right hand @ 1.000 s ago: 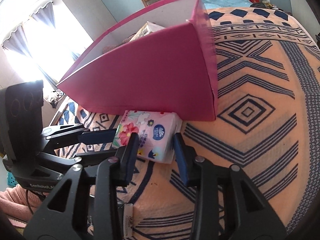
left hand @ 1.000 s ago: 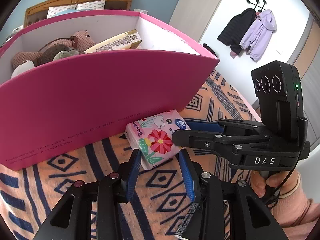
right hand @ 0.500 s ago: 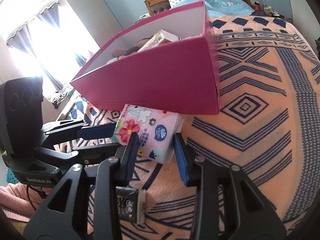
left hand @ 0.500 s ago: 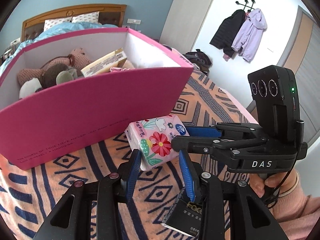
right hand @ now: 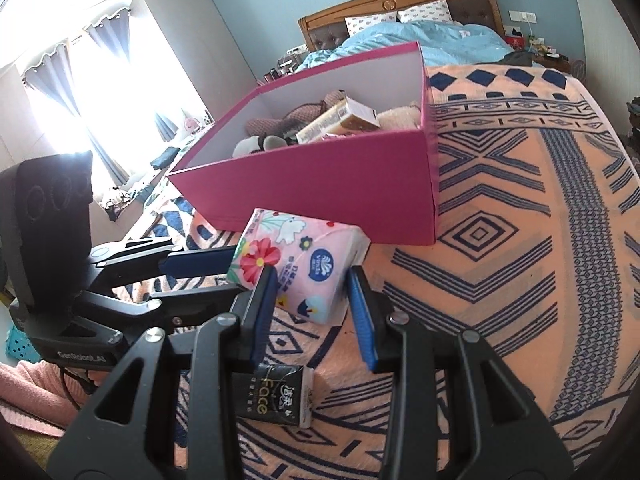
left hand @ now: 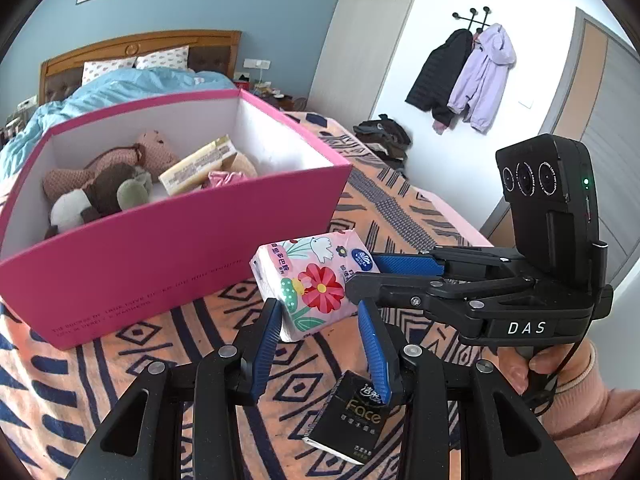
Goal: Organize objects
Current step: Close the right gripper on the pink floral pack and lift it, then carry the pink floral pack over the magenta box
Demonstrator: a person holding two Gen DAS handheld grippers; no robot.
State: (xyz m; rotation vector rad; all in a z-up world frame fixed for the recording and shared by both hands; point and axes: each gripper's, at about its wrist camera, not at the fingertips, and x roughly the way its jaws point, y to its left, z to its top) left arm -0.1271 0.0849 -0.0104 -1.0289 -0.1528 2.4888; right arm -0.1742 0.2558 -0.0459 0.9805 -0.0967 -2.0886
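Observation:
A pink floral tissue pack (left hand: 314,282) is held in the air between both grippers, in front of the pink box (left hand: 168,248). My left gripper (left hand: 320,316) is shut on its near end. My right gripper (right hand: 310,286) is shut on the same pack (right hand: 298,262) from the other side. The box (right hand: 320,176) holds plush toys (left hand: 100,180), a yellow packet (left hand: 198,166) and other items. A black "Face" tissue pack (left hand: 350,420) lies on the blanket below the grippers; it also shows in the right wrist view (right hand: 276,396).
An orange and navy patterned blanket (right hand: 520,240) covers the surface. A bed with blue bedding (right hand: 420,36) is behind the box. Coats (left hand: 472,76) hang on the far wall, with dark clothes (left hand: 382,136) piled on the floor.
Both grippers have lifted the tissue pack up from the blanket. The box interior and the black pack underneath have come into view.

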